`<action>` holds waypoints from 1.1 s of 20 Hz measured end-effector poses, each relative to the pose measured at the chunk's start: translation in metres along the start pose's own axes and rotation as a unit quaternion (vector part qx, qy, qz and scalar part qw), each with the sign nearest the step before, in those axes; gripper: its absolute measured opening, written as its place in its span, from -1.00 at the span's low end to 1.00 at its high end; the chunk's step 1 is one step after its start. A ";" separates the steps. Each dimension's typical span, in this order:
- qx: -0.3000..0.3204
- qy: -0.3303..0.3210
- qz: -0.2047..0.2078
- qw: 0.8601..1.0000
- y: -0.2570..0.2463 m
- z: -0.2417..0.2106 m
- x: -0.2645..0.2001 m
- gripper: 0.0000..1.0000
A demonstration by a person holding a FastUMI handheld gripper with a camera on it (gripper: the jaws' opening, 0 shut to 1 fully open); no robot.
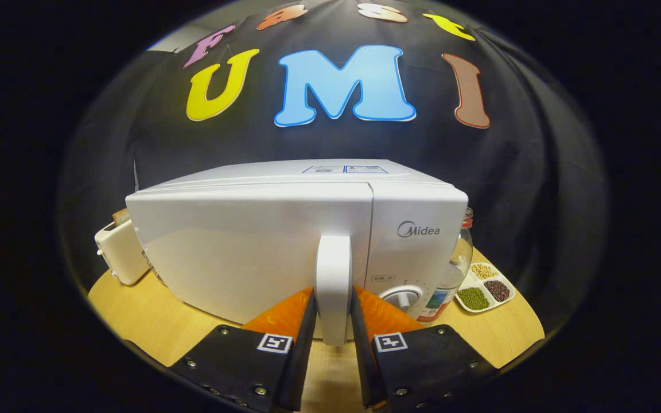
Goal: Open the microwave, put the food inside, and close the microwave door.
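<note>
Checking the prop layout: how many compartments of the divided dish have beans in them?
3. In the divided dish right of the microwave: pale beans at the back, green front-left, dark front-right. The jar may hide more. The gripper clamps the door handle.

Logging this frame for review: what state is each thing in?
Microwave door: closed.
Door handle: upright, clamped between both fingers.
Hand-held gripper: shut on the handle.
Toaster: bread sticking out of its top.
Glass jar: upright, lid on.
Divided dish: three compartments filled with beans.
</note>
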State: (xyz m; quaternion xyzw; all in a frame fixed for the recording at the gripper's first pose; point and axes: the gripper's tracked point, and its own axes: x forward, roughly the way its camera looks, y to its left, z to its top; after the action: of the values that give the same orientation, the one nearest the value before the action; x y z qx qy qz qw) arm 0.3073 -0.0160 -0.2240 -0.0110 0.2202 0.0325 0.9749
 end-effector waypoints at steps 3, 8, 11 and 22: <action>-0.024 0.003 0.002 1.000 0.000 0.001 0.000 -0.55; -0.038 0.014 0.021 0.999 0.001 -0.001 -0.005 -0.77; -0.060 0.015 0.024 0.998 0.009 -0.011 -0.031 -0.78; -0.049 0.052 0.048 0.996 0.056 -0.046 -0.115 -0.76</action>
State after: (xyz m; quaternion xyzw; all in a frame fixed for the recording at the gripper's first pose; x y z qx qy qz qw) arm 0.1801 0.0316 -0.2161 -0.0503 0.2693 0.0896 0.9576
